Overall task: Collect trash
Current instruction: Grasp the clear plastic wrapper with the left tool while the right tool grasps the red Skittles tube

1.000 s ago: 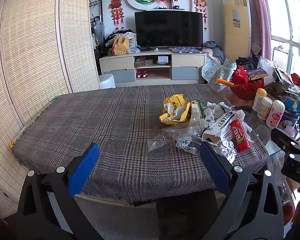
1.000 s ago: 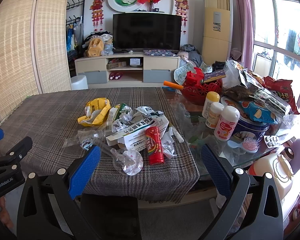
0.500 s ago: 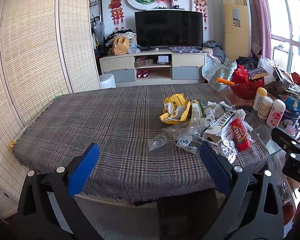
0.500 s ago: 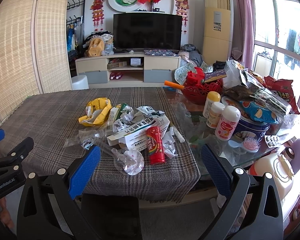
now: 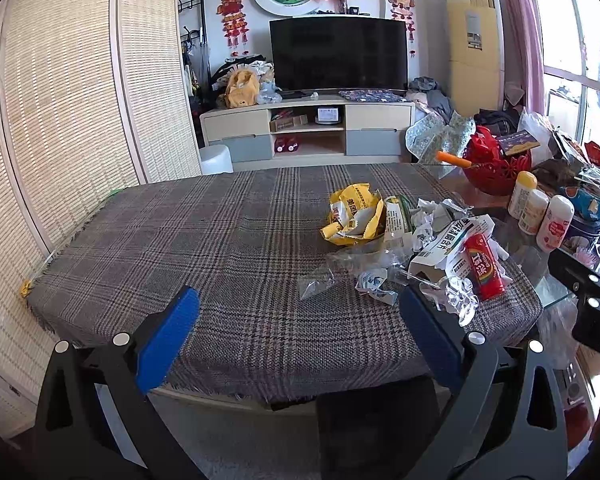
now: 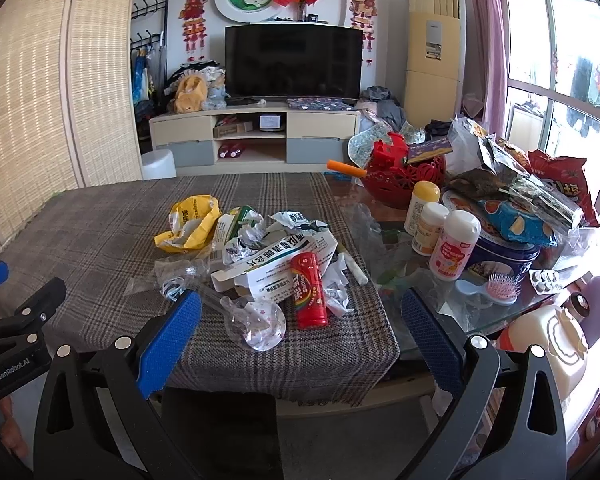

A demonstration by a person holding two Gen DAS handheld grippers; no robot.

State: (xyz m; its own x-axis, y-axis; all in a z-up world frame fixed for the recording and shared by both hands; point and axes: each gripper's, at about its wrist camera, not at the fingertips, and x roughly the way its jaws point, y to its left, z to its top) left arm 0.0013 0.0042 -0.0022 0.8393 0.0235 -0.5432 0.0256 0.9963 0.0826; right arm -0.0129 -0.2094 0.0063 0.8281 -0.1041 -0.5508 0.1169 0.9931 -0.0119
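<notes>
A plaid-covered tabletop [image 6: 100, 216] fills the middle of both views. At right centre of the right wrist view stand three white bottles [image 6: 440, 232], a red basket [image 6: 400, 184] holding a dark box, and snack bags piled on a blue tin [image 6: 500, 252]. The trash pile [image 6: 260, 256] lies at frame centre: a crumpled yellow wrapper [image 6: 188, 222], a torn white carton [image 6: 276, 264], a red tube [image 6: 309, 290] and clear plastic [image 6: 256, 320]. The right tongs [image 6: 300, 320], spread wide and holding nothing, sit just below the pile. The left tongs [image 5: 298, 322], also spread and holding nothing, frame bare cloth, with the pile at right centre of their view.
</notes>
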